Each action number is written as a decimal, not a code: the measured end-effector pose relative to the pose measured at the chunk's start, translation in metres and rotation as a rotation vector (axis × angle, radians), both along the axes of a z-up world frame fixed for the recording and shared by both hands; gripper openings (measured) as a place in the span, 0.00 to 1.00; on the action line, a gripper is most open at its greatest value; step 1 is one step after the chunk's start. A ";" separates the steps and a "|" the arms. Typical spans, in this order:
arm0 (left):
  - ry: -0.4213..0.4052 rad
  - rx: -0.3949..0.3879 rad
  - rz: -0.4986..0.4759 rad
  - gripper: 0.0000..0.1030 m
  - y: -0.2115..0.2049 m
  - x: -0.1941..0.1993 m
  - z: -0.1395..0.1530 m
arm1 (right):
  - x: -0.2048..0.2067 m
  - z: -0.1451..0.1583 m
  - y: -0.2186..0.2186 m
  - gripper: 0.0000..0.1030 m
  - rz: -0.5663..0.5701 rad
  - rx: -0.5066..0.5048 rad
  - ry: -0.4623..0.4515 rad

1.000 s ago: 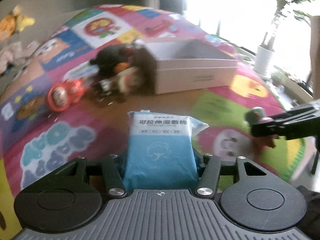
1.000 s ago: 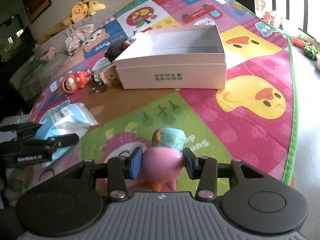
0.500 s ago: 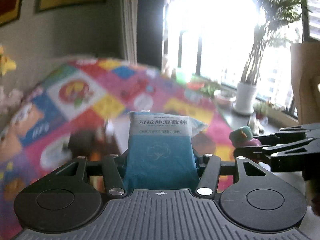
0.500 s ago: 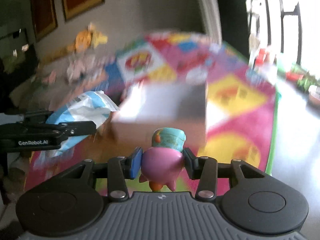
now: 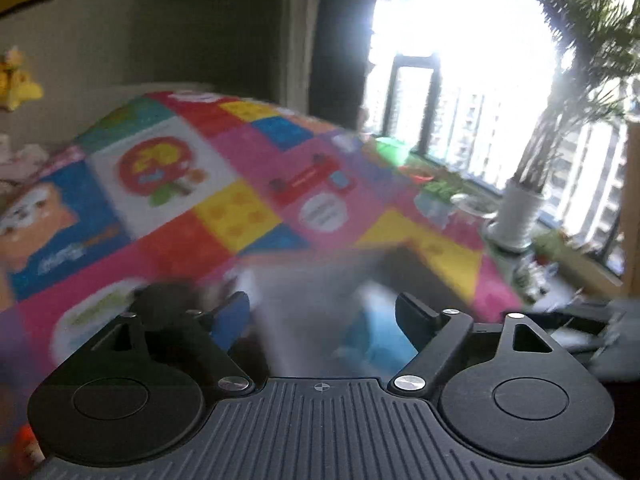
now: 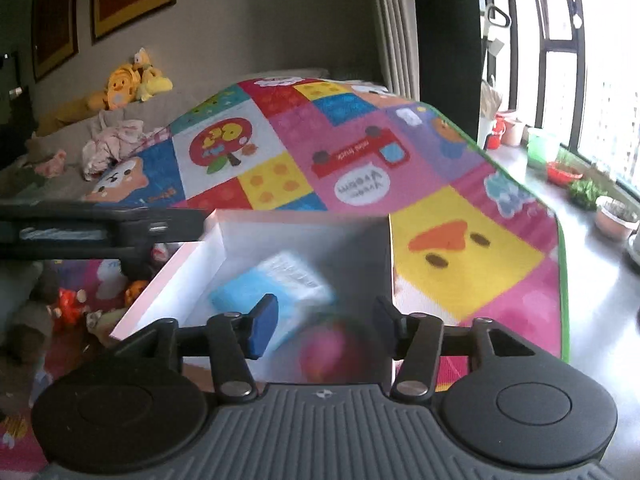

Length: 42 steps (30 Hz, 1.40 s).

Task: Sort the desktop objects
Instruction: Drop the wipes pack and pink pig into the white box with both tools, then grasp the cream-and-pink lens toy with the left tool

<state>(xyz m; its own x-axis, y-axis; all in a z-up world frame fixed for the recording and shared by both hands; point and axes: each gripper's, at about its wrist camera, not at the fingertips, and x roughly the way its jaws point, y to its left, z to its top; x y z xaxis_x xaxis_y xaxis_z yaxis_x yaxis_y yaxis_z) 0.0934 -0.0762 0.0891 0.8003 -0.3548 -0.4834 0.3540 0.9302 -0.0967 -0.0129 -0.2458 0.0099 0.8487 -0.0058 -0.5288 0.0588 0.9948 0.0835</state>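
Observation:
The white box (image 6: 192,268) stands open on the colourful play mat. A blue and white cotton-pad packet (image 6: 280,284) lies blurred inside it, and it also shows as a blue blur in the left wrist view (image 5: 372,340). A pink toy figure (image 6: 324,354) is a blur inside the box below my right gripper (image 6: 324,324), which is open and empty. My left gripper (image 5: 322,320) is open and empty above the box; its arm shows in the right wrist view (image 6: 100,232) at the left.
Several small toys (image 6: 76,308) lie on the mat left of the box. The mat's green edge (image 6: 560,264) runs along the right, with plant pots (image 6: 616,220) on the floor beyond. A potted palm (image 5: 520,216) stands by the window.
Both grippers have opened. The packet has left the left gripper and the pink toy has left the right gripper; both are now in the box.

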 end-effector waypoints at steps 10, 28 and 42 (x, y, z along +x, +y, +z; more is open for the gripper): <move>0.034 0.135 0.074 0.89 0.055 -0.087 -0.048 | -0.065 -0.013 0.018 0.73 0.006 0.038 -0.030; -0.004 0.309 0.003 0.47 0.027 -0.018 -0.068 | -0.078 -0.058 0.044 0.96 -0.005 0.121 0.021; 0.047 0.105 -0.242 0.47 0.019 -0.121 -0.021 | -0.088 -0.061 0.005 0.99 -0.151 0.333 -0.052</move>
